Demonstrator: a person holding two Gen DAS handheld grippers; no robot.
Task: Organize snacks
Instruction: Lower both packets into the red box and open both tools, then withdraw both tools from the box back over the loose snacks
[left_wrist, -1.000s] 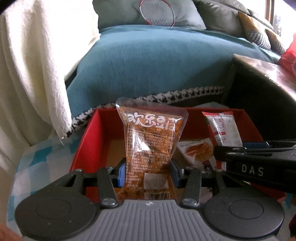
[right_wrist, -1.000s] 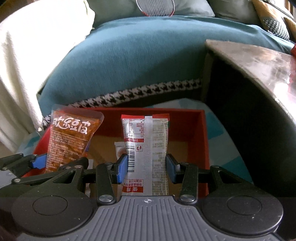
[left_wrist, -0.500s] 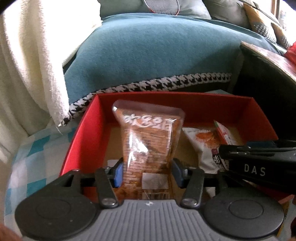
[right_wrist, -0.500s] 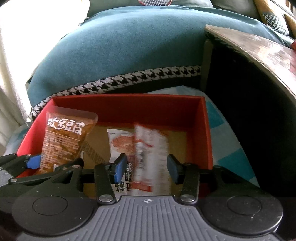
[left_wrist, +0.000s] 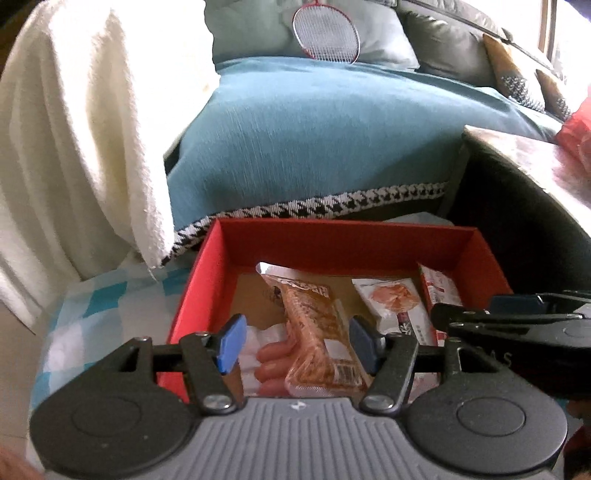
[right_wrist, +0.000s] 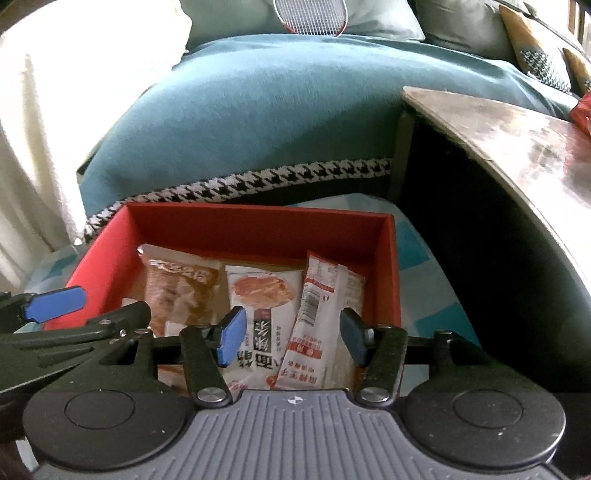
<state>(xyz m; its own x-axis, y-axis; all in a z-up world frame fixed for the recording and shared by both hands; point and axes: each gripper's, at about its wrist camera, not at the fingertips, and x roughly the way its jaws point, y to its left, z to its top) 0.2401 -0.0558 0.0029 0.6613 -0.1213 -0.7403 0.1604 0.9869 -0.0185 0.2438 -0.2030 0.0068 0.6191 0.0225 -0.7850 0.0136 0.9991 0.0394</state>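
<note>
Left gripper (left_wrist: 295, 343) is seen low centre of its frame, jaws parted, just been opening; nothing is gripped. The brown snack packet (left_wrist: 317, 332) lies released between the pads, on the floor of the red box (left_wrist: 332, 240), beside what look like sausages (left_wrist: 273, 363). Right gripper (right_wrist: 291, 332) is likewise spread, just been opening, empty. The red-and-white packet (right_wrist: 314, 325) leans loose between its pads, at the box's right side. A white pastry packet (right_wrist: 262, 306) lies mid-box. Teal blanket (right_wrist: 258, 110) is behind.
</note>
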